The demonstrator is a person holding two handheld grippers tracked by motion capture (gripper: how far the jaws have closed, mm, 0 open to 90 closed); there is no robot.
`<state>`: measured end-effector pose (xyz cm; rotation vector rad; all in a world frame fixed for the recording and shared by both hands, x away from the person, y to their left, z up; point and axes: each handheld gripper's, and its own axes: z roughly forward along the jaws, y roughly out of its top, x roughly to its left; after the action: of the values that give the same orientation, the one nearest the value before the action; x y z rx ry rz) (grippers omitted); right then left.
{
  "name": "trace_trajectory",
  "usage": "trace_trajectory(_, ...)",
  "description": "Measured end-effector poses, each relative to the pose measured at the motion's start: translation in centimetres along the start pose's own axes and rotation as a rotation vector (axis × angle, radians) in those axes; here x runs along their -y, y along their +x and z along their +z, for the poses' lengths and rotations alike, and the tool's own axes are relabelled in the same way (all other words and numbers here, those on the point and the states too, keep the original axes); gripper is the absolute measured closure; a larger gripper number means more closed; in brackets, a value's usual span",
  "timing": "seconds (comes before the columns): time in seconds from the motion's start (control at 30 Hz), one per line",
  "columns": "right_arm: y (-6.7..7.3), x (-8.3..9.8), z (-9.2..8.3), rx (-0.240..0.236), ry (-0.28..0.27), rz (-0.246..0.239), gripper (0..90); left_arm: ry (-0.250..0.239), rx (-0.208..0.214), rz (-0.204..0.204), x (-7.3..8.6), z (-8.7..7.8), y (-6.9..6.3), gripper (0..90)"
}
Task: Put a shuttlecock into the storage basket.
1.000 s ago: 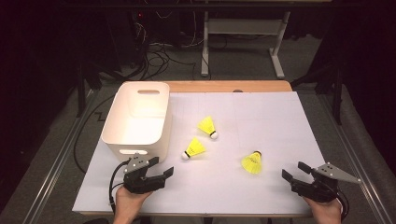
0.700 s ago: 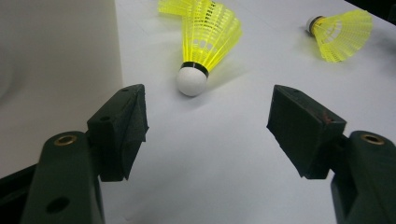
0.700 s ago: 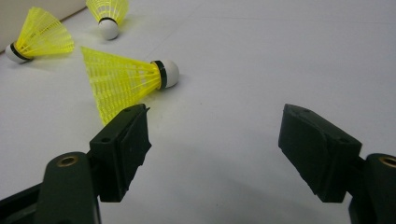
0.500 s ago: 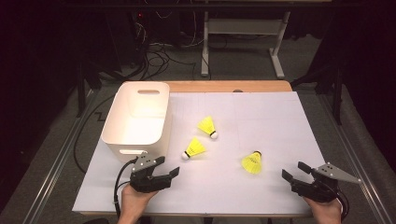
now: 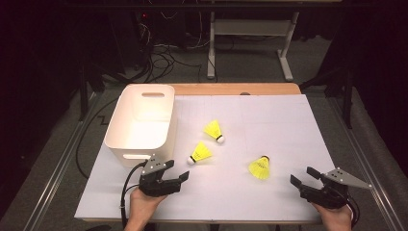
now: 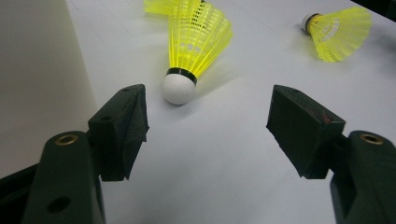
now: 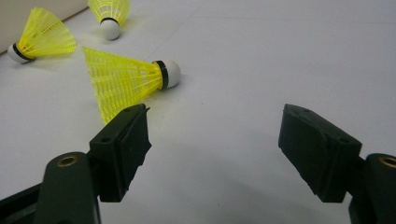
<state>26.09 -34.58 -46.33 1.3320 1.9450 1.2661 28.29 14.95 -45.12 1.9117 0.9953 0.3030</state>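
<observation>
Seen from above, a person's two hands hold a pair of two-jaw tools at the near edge of a white-covered surface (image 5: 288,125). At near left, the left claw (image 5: 177,174) sits with its jaws spread wide and nothing between them, just near of a white plastic bin (image 5: 142,123) that stands at the left side. Close ahead of it lies a yellow shuttlecock (image 5: 200,153), its white cork tip toward the claw; the left gripper view puts that tip just beyond the left jaw, not touching. A second yellow shuttlecock (image 5: 214,130) rests a little farther off, near the bin's right wall. A third shuttlecock (image 5: 260,167) lies to the right of centre, between the two tools. At near right, the right claw (image 5: 304,176) is likewise wide open and empty, aimed left toward that third shuttlecock, whose skirt in the right gripper view comes close to the left jaw. Cables and table legs occupy the dark floor beyond.
</observation>
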Motion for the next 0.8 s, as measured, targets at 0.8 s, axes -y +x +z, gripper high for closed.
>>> trace_trajectory(0.8,0.0,0.0,0.0,-0.005,-0.003,-0.001,25.2,0.018,-0.003,0.014,-1.8,2.7,-1.2,30.9)
